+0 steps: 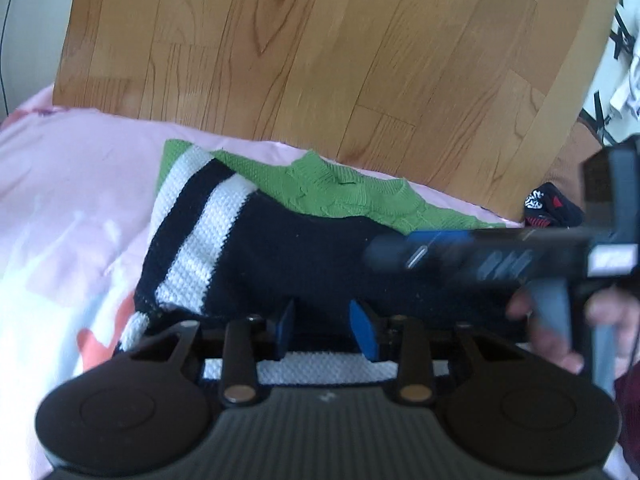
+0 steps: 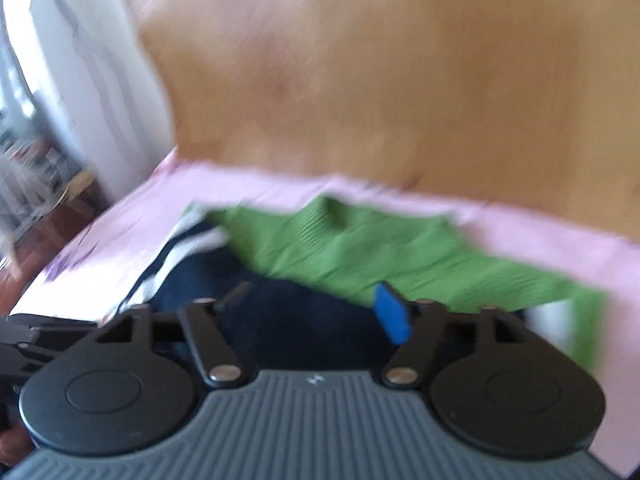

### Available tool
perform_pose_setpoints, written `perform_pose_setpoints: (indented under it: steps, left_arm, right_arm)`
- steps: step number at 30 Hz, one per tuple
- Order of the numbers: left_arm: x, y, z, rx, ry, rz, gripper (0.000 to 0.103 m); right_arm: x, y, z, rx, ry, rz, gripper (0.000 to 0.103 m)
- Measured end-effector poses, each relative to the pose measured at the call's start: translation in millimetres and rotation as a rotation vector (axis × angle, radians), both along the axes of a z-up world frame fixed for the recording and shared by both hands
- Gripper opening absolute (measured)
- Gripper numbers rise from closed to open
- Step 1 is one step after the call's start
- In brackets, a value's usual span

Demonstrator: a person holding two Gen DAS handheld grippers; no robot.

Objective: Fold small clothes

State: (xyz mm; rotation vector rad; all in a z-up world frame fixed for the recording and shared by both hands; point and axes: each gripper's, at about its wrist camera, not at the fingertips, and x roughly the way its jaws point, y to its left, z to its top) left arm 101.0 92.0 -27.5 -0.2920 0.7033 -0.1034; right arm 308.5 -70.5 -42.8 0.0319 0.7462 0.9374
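Black gripper (image 1: pixel 322 326) with blue pads (image 1: pixel 365 330), ribbed grey housing.

Home bedroom: pink bedsheet (image 1: pixel 72 168), wood-pattern floor (image 1: pixel 320 48).

Sweater (image 1: pixel 280 240) on bedsheet (image 1: pixel 80 168) (perhaps folded)

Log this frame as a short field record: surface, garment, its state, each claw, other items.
surface: pink sheet by wooden floor
garment: knit sweater, green, navy, white stripes
garment state: lying partly folded, navy part over the green
left claw: low over the navy fabric, jaws apart; grip unclear
right claw: jaws wide, nothing pressed between them, blurred
other: dark patterned item at sheet edge
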Motion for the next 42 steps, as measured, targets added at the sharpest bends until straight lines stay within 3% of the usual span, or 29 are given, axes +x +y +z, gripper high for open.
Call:
perform_pose_setpoints:
  steps: [2, 3, 4, 7, 12, 15, 19, 21, 22, 23, 25, 27, 30, 34, 37, 42]
  left_arm:
    - [6, -4, 0, 0.024, -0.012, 0.009, 0.029]
    - [11, -6, 0, 0.036, -0.012, 0.015, 0.029]
    - [18, -9, 0, 0.043, -0.02, 0.02, 0.029]
    - [32, -14, -6, 0.072, -0.05, 0.029, 0.025]
    - [21, -25, -12, 0.152, -0.107, 0.009, 0.025]
    - [13, -11, -7, 0.056, -0.134, 0.01, 0.026]
    - [4, 13, 7, -0.031, -0.202, 0.06, 0.026]
    - [15, 18, -2, -0.006, -0.117, 0.112, 0.026]
    - [21, 21, -10, -0.009, -0.067, 0.127, 0.025]
    - [20, 24, -11, -0.027, -0.091, 0.123, 0.025]
    - [21, 27, -10, -0.044, -0.086, 0.127, 0.025]
    - [19, 28, -8, -0.06, -0.081, 0.141, 0.025]
    - [9, 23, 5, -0.056, -0.114, 0.137, 0.029]
    - [-5, 19, 11, -0.031, -0.113, 0.141, 0.036]
    - [-8, 28, 0, -0.017, -0.053, 0.165, 0.035]
    - [-14, 35, -4, -0.036, -0.096, 0.154, 0.035]
  right_arm:
    - [-24, 14, -4, -0.078, -0.169, 0.051, 0.055]
    - [-34, 18, -1, -0.091, -0.22, 0.087, 0.024]
    - [-38, 20, 3, -0.095, -0.218, 0.098, 0.016]
    - [-35, 24, 8, -0.13, -0.301, 0.021, 0.013]
    - [-26, 17, -5, -0.042, -0.255, -0.076, 0.019]
    - [-27, -3, 8, -0.025, -0.18, -0.092, 0.049]
    - [-31, -65, 15, 0.087, -0.117, -0.19, 0.047]
    - [-28, -91, -1, 0.006, -0.071, -0.289, 0.046]
    - [-26, -104, -14, -0.032, -0.072, -0.348, 0.027]
    - [-29, -121, -20, 0.02, -0.085, -0.362, 0.025]
    - [-31, -146, -17, 0.078, 0.006, -0.447, 0.031]
    - [-45, -160, -7, 0.105, 0.007, -0.514, 0.031]
    - [-79, -164, 7, 0.18, -0.039, -0.476, 0.032]
    - [-106, -149, 6, 0.118, -0.124, -0.422, 0.041]
    - [-93, -144, -18, 0.057, -0.07, -0.453, 0.041]
    - [-92, -158, -23, 0.152, -0.034, -0.473, 0.041]
